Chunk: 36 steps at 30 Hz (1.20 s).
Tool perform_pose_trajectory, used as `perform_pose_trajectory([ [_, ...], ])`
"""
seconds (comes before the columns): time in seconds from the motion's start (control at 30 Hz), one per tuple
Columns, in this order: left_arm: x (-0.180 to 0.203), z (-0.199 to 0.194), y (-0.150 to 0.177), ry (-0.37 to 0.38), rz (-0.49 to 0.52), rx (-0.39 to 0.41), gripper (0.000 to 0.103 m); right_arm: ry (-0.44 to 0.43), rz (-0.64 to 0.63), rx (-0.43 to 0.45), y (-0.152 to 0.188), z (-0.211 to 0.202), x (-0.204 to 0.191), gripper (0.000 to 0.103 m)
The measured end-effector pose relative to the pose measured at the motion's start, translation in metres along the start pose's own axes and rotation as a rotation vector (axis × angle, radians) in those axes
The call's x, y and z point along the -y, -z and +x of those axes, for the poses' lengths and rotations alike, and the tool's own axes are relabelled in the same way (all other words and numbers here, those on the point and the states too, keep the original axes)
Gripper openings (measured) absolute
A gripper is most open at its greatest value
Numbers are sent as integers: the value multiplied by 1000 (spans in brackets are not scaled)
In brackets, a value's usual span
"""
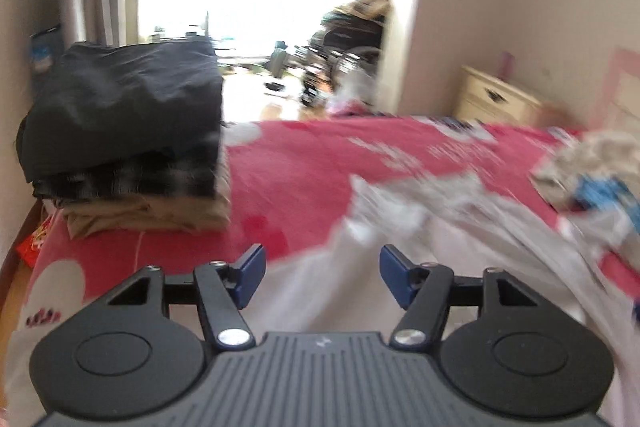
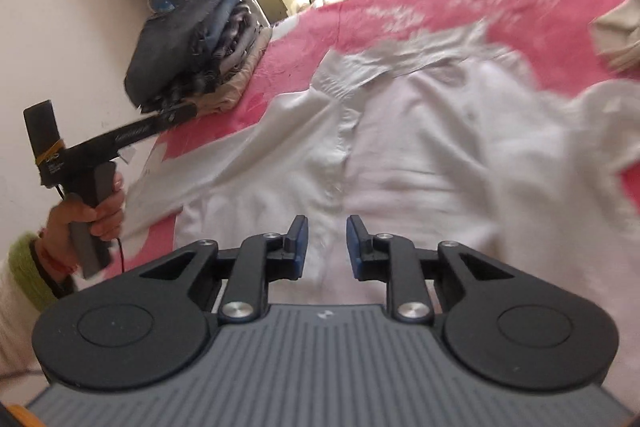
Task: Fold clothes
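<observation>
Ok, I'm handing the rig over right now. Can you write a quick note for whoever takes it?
Left claw: open, empty, at the near left edge of the white shirt.
Right claw: open, empty, over the shirt's lower front by the button placket.
The shirt lies spread out, collar away from you, on the pink bedspread.
Done: a stack of folded clothes sits at the bed's left edge.
Left: no fold shows on the shirt yet. A crumpled beige garment waits at the far right.

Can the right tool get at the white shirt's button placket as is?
Probably yes. The right tool is open and hangs right over the white shirt, with the placket running straight ahead between its fingers and nothing lying across it.
</observation>
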<state>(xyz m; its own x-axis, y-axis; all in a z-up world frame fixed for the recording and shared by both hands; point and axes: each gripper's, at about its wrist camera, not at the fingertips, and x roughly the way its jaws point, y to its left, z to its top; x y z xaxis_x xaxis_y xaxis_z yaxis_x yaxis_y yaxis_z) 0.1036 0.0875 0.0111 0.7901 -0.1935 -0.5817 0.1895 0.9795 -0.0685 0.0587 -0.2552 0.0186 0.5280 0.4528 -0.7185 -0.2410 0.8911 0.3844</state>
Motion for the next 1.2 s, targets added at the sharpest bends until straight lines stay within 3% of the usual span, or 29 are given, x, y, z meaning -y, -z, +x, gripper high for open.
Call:
perform_pose_trajectory([
  [0.07, 12, -22, 19, 33, 42, -41, 65, 4, 1, 32, 8, -31, 2, 23],
  [0.2, 35, -64, 59, 94, 118, -120, 65, -88, 86, -50, 56, -61, 3, 30],
  [0.3, 48, -83, 92, 141, 128, -202, 65, -153, 165, -166, 101, -50, -6, 32],
  [0.4, 56, -100, 121, 166, 131, -263, 65, -151, 157, -261, 140, -31, -20, 32],
  [0.5, 62, -115, 147, 170, 144, -312, 65, -159, 117, -293, 164, -21, -35, 32],
  [0.77, 78, -125, 193, 136, 219, -382, 65, -236, -26, -303, 182, 16, -72, 31],
  [0.87, 80, -122, 205, 124, 239, -410, 65, -150, -89, -373, 193, 31, -70, 29],
  [1.0, 78, -125, 207, 107, 240, -423, 65, -173, -12, -340, 193, 18, -54, 29],
  [1.2, 76, -134, 192, 69, 221, -387, 70, -270, 144, -189, 184, 2, -39, 36],
])
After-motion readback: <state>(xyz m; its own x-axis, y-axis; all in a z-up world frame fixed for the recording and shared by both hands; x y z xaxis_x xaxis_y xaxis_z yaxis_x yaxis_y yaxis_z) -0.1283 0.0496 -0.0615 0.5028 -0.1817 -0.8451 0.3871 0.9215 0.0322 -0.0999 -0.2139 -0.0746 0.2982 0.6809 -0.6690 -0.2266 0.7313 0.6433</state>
